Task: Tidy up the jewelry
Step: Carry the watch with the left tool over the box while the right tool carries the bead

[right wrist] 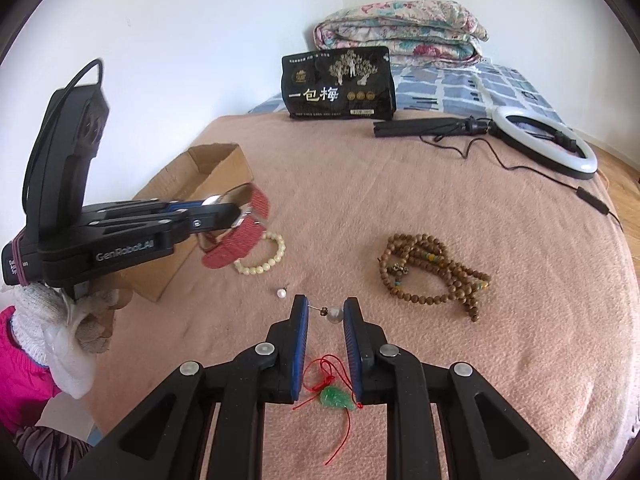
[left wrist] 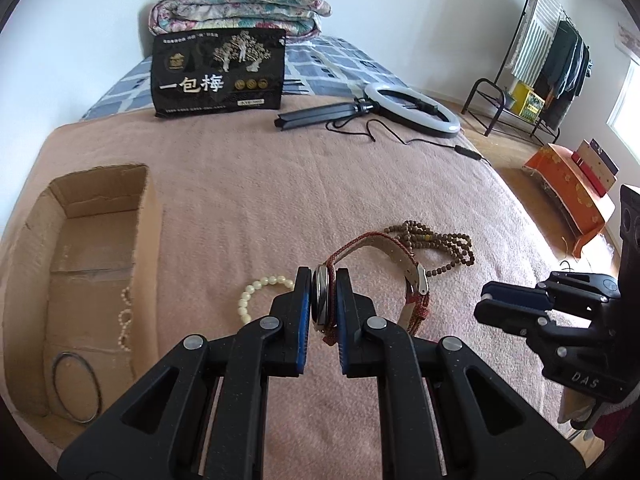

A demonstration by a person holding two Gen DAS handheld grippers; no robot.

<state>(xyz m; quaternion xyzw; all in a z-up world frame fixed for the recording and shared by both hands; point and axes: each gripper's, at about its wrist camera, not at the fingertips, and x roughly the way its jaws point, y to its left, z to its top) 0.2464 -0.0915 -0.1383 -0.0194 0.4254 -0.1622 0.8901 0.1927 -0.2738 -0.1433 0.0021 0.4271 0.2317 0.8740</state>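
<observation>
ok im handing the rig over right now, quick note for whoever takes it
Left gripper: shut on the red-strap watch, held off the bed near the cardboard box.
Right gripper: open, around a pearl earring.
Done: black ring and pearl strand in the box.
Left: watch, cream bracelet, wooden beads, loose pearl, jade pendant.

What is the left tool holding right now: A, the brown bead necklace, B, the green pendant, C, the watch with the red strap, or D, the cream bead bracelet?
C: the left tool is shut on the watch, its red strap looping out beyond the tips, above the blanket.
</observation>
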